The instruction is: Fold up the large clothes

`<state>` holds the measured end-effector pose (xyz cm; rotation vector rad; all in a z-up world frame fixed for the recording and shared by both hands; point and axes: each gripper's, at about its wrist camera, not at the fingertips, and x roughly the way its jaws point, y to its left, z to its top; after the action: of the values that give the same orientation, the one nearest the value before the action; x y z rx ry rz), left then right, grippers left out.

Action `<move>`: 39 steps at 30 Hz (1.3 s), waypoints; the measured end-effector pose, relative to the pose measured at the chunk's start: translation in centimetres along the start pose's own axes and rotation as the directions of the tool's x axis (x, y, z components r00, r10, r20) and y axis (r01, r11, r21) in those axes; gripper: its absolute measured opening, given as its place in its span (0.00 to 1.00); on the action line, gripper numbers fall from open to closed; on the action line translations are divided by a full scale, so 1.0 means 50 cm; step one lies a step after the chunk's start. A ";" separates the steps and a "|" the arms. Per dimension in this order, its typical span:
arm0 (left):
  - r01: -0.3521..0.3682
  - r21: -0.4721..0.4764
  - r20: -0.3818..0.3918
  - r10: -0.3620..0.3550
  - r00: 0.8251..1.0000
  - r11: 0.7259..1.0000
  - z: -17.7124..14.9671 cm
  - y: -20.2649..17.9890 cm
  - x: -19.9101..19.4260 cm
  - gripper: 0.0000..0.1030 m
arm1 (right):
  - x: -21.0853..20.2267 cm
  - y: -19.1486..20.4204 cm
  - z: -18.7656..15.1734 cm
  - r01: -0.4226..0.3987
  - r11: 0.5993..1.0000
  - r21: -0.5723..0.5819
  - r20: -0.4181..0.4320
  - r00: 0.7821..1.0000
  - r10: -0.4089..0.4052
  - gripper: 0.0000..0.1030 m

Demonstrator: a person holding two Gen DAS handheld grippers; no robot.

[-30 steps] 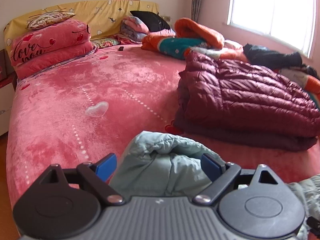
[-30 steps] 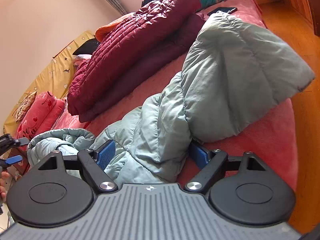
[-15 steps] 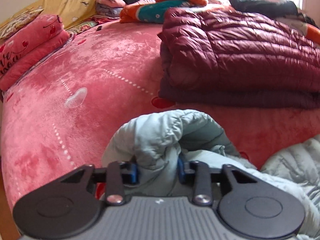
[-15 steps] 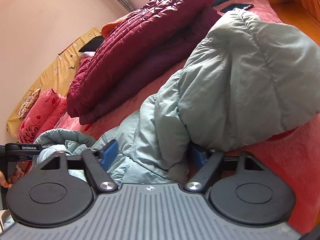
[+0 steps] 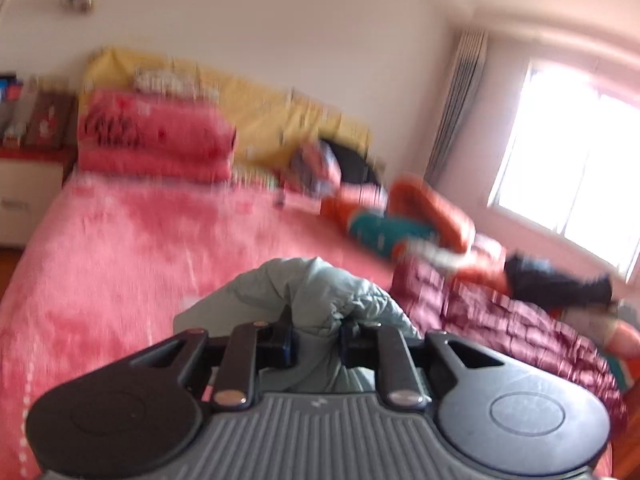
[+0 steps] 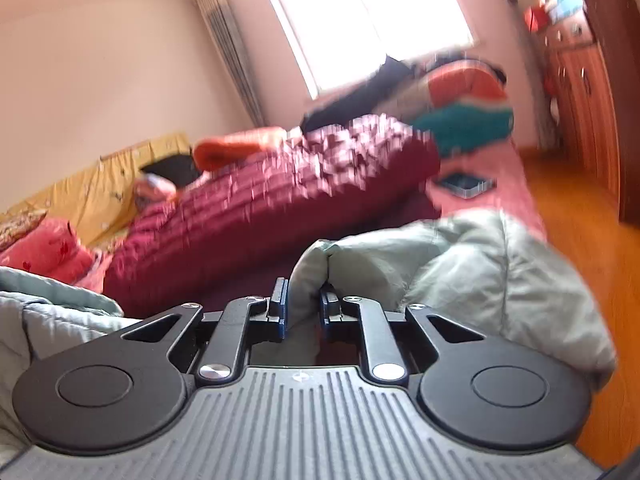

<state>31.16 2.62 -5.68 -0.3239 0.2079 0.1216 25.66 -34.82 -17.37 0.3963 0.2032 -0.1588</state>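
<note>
The pale green down jacket [image 5: 320, 292] lies at the near edge of the bed [image 5: 120, 248], which is covered by a pink plush blanket. A bunched fold of the jacket rises between the pads of the left gripper [image 5: 315, 344]; the jaws stand narrow and pinch that fold. The right gripper [image 6: 303, 312] has just been closing, and its jaws now clamp a ridge of the same jacket [image 6: 460, 264], with the rest of the garment bulging to the right of the tongs and more of it at the lower left of that view.

Beyond the jacket on the bed lies a folded maroon quilted coat [image 6: 280, 200]. Past the coat is a heap of orange and teal bedding [image 5: 400, 224] and a dark garment [image 5: 556, 284] beneath the window [image 5: 580, 168]. At the head of the bed stand stacked pink pillows [image 5: 156, 140] against a yellow headboard cover [image 5: 260, 112].

Both views are motion-blurred. Only the left wrist view shows the bedside cabinet [image 5: 28, 192] to the left of the bed. Only the right wrist view shows a dark phone [image 6: 466, 184] on the bed past the jacket, the wooden floor [image 6: 580, 232] and a wooden wardrobe [image 6: 592, 92] to the right of the bed.
</note>
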 end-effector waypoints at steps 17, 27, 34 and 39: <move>-0.068 0.023 -0.334 0.072 0.940 0.997 -0.098 0.155 -0.034 0.41 | 0.047 -0.035 -0.031 -0.036 0.997 0.068 -0.235 0.971 0.051 0.83; -0.008 -0.113 -0.469 -0.047 0.882 0.994 -0.187 0.238 -0.158 0.54 | -0.040 -0.017 -0.068 -0.173 0.942 0.287 -0.365 0.890 0.275 0.95; -0.028 -0.121 -0.509 -0.038 0.860 0.992 -0.207 0.284 -0.251 0.54 | -0.126 -0.001 -0.112 -0.189 0.909 0.371 -0.459 0.814 0.357 0.95; 0.001 -0.127 -0.515 -0.067 0.855 0.992 -0.208 0.302 -0.301 0.55 | -0.183 0.023 -0.140 -0.214 0.893 0.396 -0.506 0.761 0.407 0.97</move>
<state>12.37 12.13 -16.55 -0.4807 0.7359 0.0080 15.86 -29.97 -21.18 0.7942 0.7191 0.2819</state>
